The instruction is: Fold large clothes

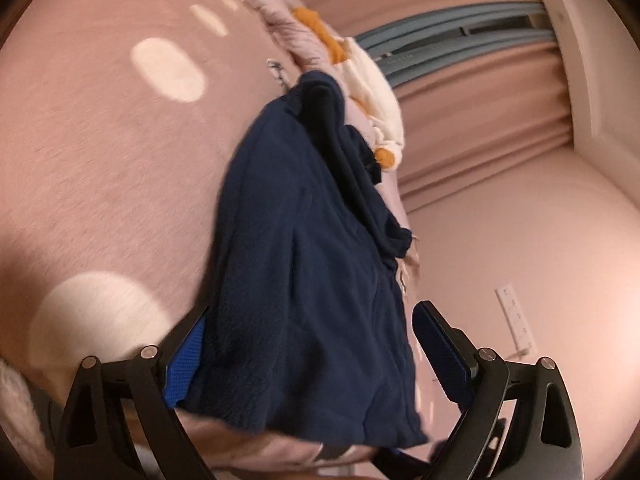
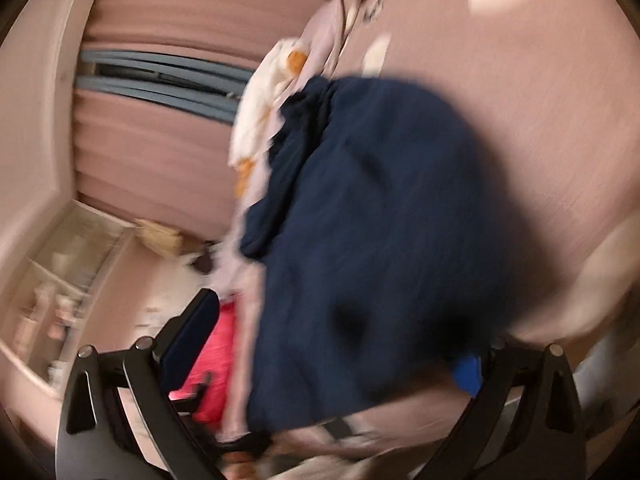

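A navy fleece garment (image 1: 304, 264) lies bunched in a long heap at the edge of the pink spotted bedspread (image 1: 112, 168). My left gripper (image 1: 314, 312) is open, with its blue-padded fingers either side of the garment's near end and a gap on the right side. The right wrist view is motion-blurred. There the same navy garment (image 2: 376, 220) fills the space between the fingers of my right gripper (image 2: 340, 328), which stands open and wide, with a gap on the left side.
A white and orange cloth (image 1: 372, 92) and a pale lilac cloth (image 1: 280, 20) lie beyond the navy garment. Pink curtains (image 1: 480, 120) and a wall socket (image 1: 516, 316) are to the right. A shelf with bottles (image 2: 60, 280) and something red (image 2: 220, 360) sit below the bed.
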Action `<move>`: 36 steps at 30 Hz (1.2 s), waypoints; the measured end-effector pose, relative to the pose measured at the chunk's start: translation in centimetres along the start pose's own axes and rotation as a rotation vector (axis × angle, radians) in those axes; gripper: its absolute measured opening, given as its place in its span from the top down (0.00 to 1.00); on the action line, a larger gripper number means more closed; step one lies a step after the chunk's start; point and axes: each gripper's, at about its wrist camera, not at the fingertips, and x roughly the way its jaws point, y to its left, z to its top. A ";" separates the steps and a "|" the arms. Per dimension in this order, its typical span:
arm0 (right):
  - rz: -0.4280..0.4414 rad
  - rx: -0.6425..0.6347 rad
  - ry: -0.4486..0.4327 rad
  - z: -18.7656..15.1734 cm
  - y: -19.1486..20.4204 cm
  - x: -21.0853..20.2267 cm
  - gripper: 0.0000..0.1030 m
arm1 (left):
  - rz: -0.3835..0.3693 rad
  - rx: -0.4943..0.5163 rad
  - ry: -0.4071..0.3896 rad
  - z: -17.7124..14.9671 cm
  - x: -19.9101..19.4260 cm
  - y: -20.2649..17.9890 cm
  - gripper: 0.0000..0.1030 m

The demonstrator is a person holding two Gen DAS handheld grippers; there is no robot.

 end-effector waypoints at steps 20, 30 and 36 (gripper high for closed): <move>-0.045 -0.078 0.066 0.3 1.1 0.5 0.03 | -0.058 -0.008 0.068 -2.2 2.1 -0.6 0.08; -0.083 -0.108 0.060 0.8 1.3 0.7 0.02 | -0.133 -0.121 0.121 -1.4 3.8 -0.7 0.08; -0.113 -0.126 0.053 0.8 1.7 1.0 0.02 | -0.114 -0.077 0.151 -2.1 5.1 -2.3 0.08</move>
